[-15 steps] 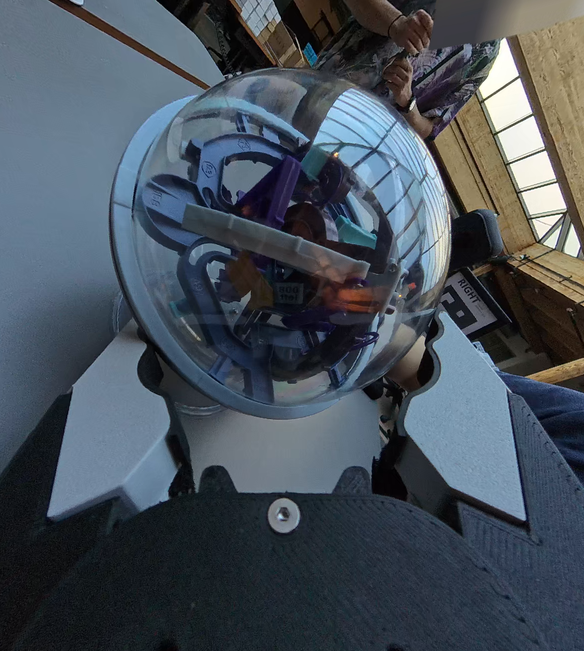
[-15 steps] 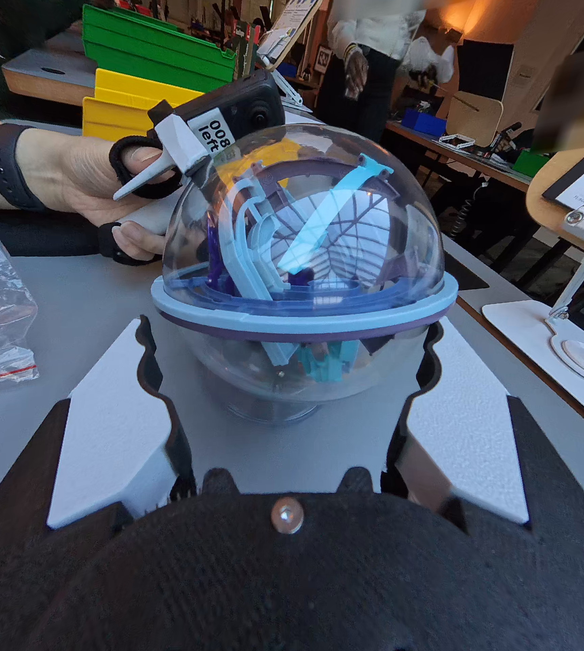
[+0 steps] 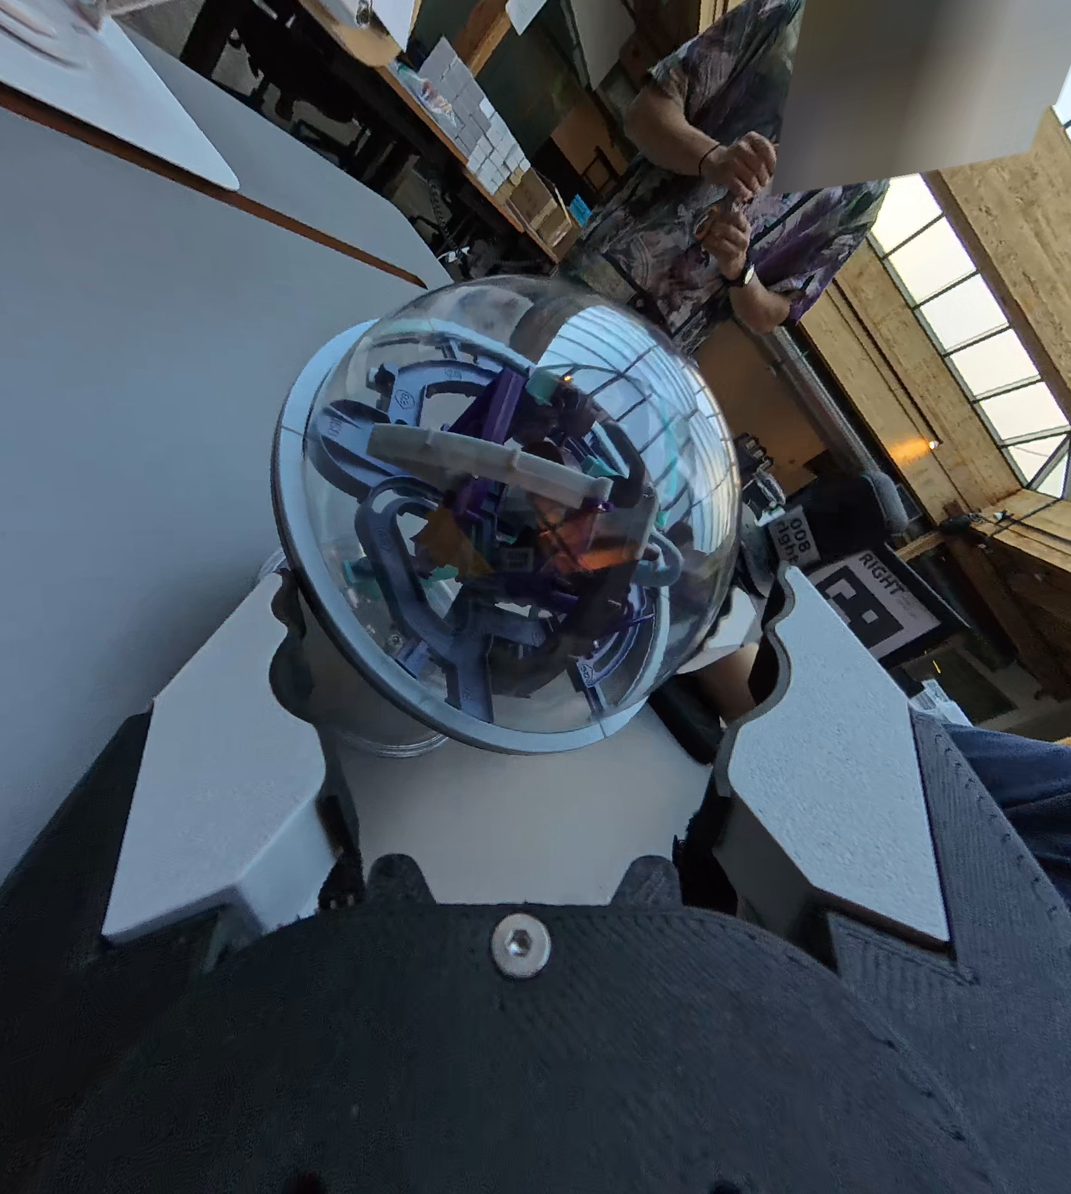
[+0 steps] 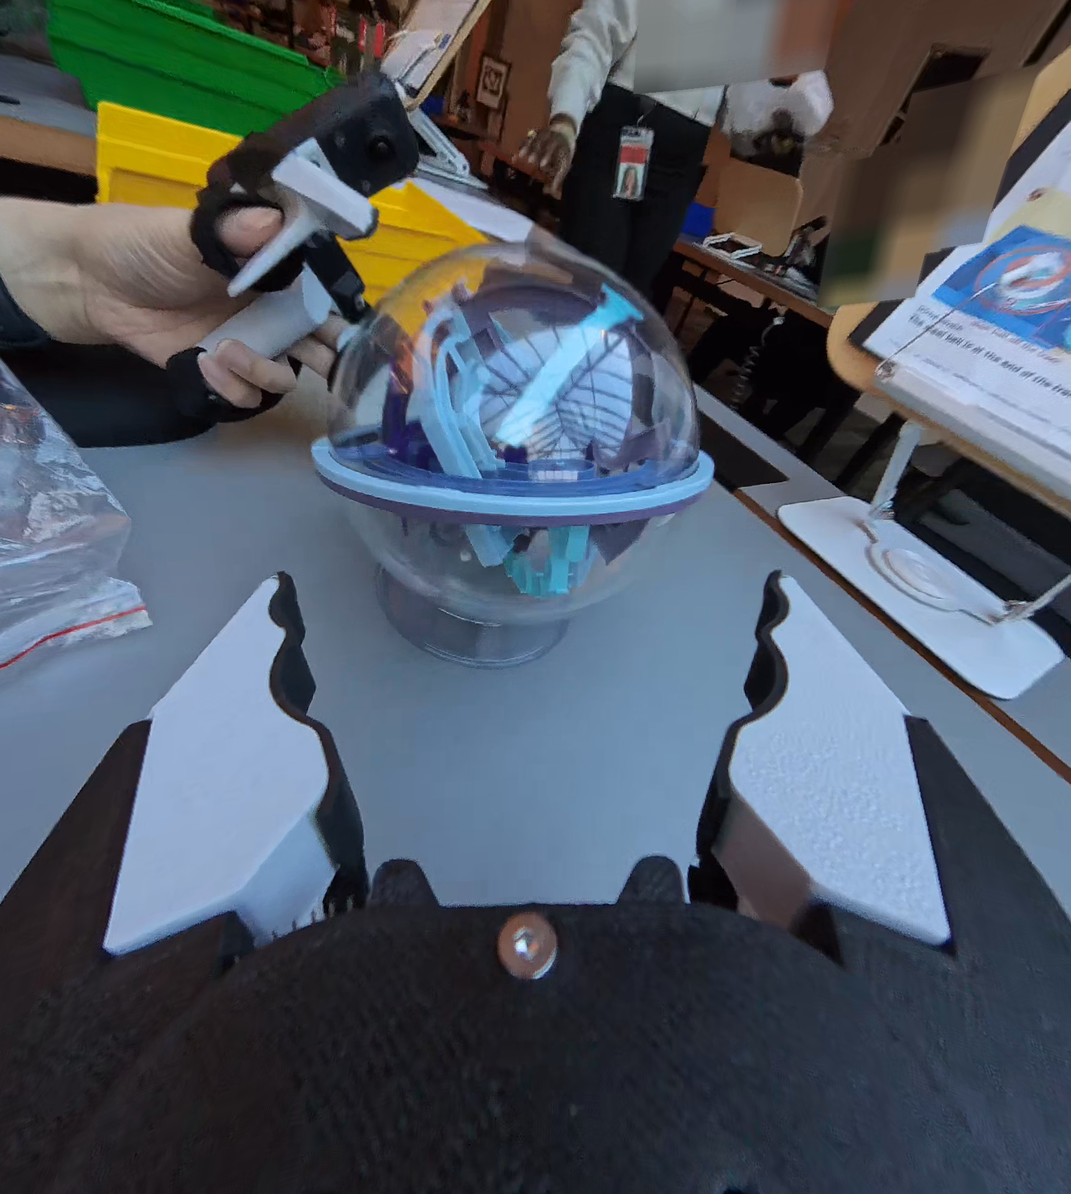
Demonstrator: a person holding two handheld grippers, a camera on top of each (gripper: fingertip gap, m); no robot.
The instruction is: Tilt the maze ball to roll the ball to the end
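Note:
The maze ball (image 4: 513,439) is a clear sphere with a pale blue ring and blue, purple and teal tracks inside. It sits on a clear round stand (image 4: 475,636) on the grey table (image 4: 520,762). My right gripper (image 4: 528,581) is open and empty, its fingertips just short of the ball's lower half. My left gripper (image 3: 533,581) is open with the ball (image 3: 507,517) just ahead of its tips; I cannot tell if the left fingertip (image 3: 281,588) touches the ring. The left gripper (image 4: 326,194) also shows behind the ball, held by a hand. I cannot pick out the small rolling ball.
A crumpled clear plastic bag (image 4: 16,530) lies at the left. A paper stand with a white base (image 4: 920,594) is at the right by the table edge. Yellow bins (image 4: 151,161) and green bins (image 4: 184,58) stand behind. People stand beyond the table.
Both grippers have drawn back from the ball. The right gripper's fingers flanked its lower half before; they now stop short of it. The ball stays on its stand.

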